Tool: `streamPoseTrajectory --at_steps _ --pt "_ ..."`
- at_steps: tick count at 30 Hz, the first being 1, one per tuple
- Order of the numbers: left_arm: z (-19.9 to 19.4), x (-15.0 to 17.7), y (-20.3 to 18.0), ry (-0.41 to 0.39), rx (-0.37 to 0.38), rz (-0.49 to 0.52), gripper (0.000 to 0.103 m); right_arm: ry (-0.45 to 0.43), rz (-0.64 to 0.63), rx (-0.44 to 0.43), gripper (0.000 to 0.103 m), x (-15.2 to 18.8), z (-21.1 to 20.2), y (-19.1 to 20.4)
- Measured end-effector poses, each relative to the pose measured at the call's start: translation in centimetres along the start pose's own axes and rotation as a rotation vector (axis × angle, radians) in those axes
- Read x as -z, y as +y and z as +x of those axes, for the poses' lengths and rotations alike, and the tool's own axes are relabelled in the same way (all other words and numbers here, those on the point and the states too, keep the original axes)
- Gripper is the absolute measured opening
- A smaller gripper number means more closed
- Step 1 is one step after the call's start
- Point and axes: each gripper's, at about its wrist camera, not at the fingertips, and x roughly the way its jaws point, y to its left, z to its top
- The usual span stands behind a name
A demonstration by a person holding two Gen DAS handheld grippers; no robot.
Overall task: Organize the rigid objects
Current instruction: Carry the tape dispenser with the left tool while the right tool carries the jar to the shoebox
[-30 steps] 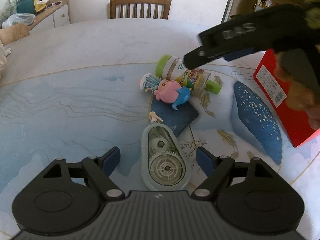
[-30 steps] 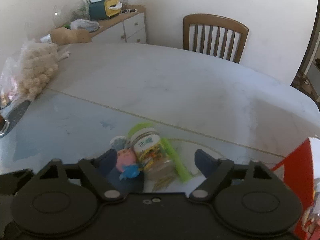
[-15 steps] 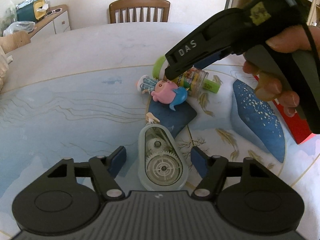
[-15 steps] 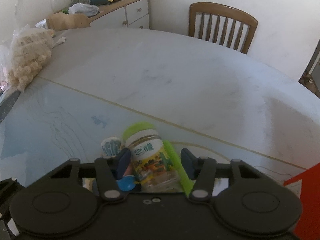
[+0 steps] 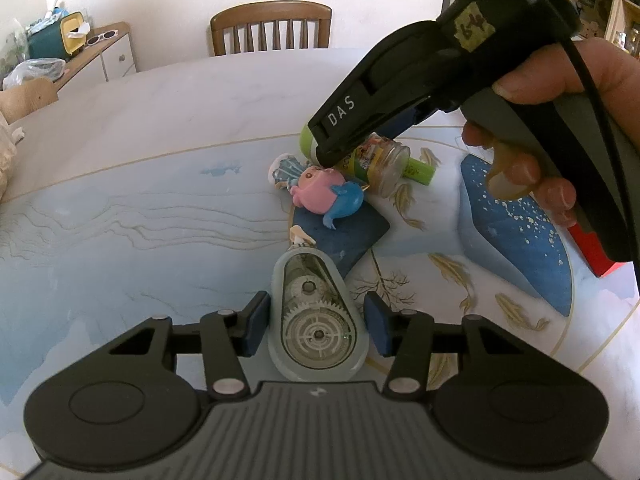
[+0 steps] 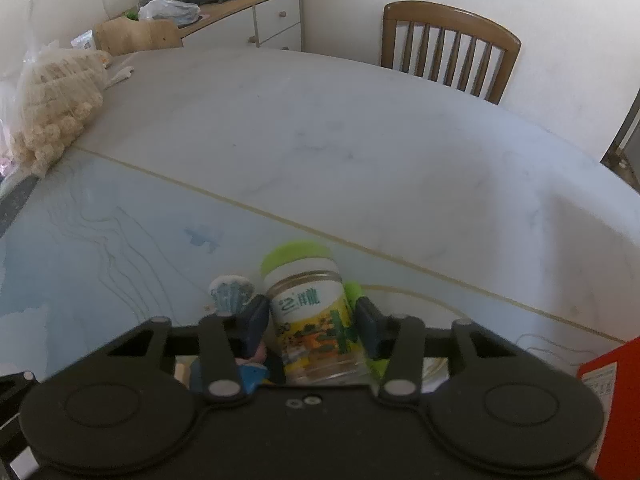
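while the left gripper (image 5: 316, 322) closes around the tape dispenser (image 5: 314, 316), a slight gap remains. the right gripper's (image 6: 312, 320) jaws close onto the green-lidded jar (image 6: 308, 300), pads touching it.

Wooden chair (image 6: 450, 50) behind table (image 6: 360, 140); sideboard (image 6: 256, 20) at wall; puffed-snack bag (image 6: 52, 108) on table's left.

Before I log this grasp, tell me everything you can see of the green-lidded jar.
The jar is a small clear container, glass or plastic, with a lime-green lid and a white, yellow and green printed label. It lies on its side on the table, lid pointing away from the right tongs, whose jaws are closing with the jar between them. A green stick lies against one side, and a pink and blue toy sits close on the other.
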Motion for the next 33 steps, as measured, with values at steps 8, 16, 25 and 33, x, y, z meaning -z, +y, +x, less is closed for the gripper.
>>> streamPoseTrajectory --at_steps 8,16,25,33 --pt "-0.2 -0.2 0.8 0.014 0.022 -0.043 0.050 -0.011 0.032 0.017 0.043 0.7 -1.4 -0.4" --pt "-1.3 -0.6 0.5 -0.010 0.021 -0.042 0.050 -0.053 0.093 0.010 0.043 2.6 -4.9 -1.3" --pt "-4.1 -2.6 -0.7 -0.055 0.046 -0.023 0.050 -0.096 0.143 0.009 0.043 4.3 -10.2 -2.2" --pt "-6.6 -4.6 -3.0 -0.099 0.086 0.010 0.050 -0.129 0.212 0.036 0.043 6.2 -15.1 -3.9"
